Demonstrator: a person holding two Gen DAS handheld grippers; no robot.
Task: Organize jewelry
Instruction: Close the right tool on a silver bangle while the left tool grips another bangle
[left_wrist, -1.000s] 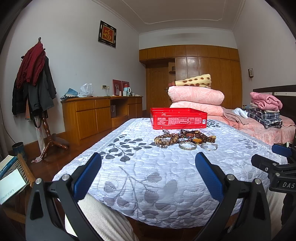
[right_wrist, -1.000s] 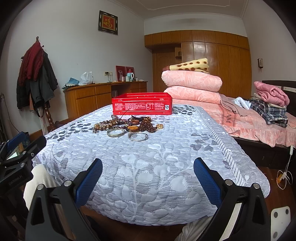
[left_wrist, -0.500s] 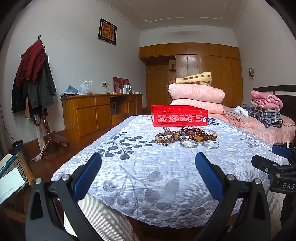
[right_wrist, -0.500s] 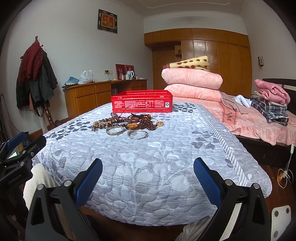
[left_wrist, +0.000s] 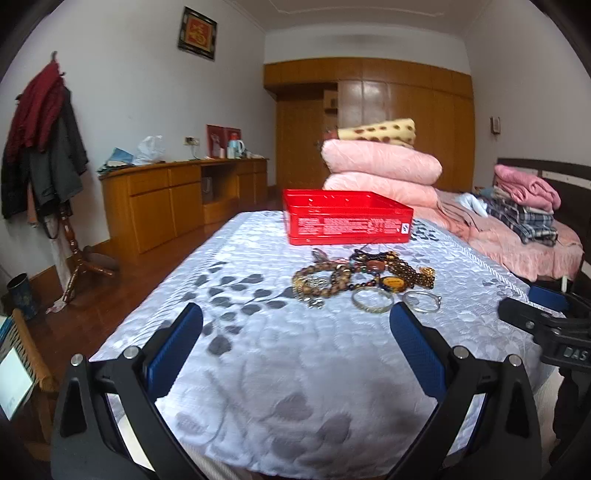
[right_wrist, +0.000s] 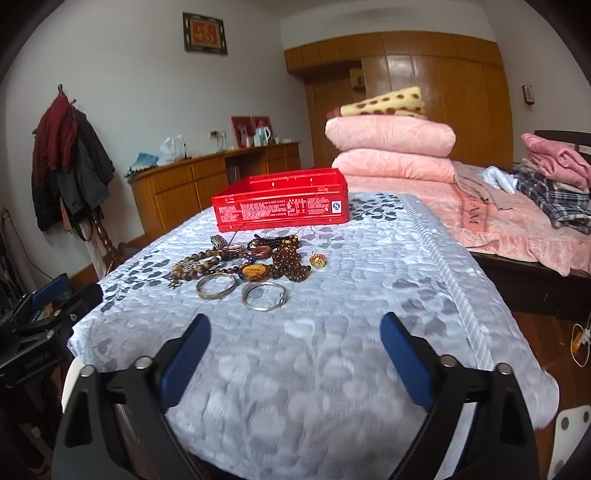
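Observation:
A pile of jewelry lies on the grey-white floral cloth: brown bead bracelets, an amber pendant, a small gold charm, and two silver bangles. A red open box stands just behind the pile. My left gripper is open and empty, short of the pile. My right gripper is open and empty, in front of the bangles. The right gripper shows in the left wrist view.
The cloth-covered table ends at edges left and right. Folded pink quilts and a bed with clothes lie behind and right. A wooden cabinet and a coat rack stand to the left.
Both grippers have moved forward and somewhat higher toward the jewelry pile, which now looks larger and closer. Both stay open and empty.

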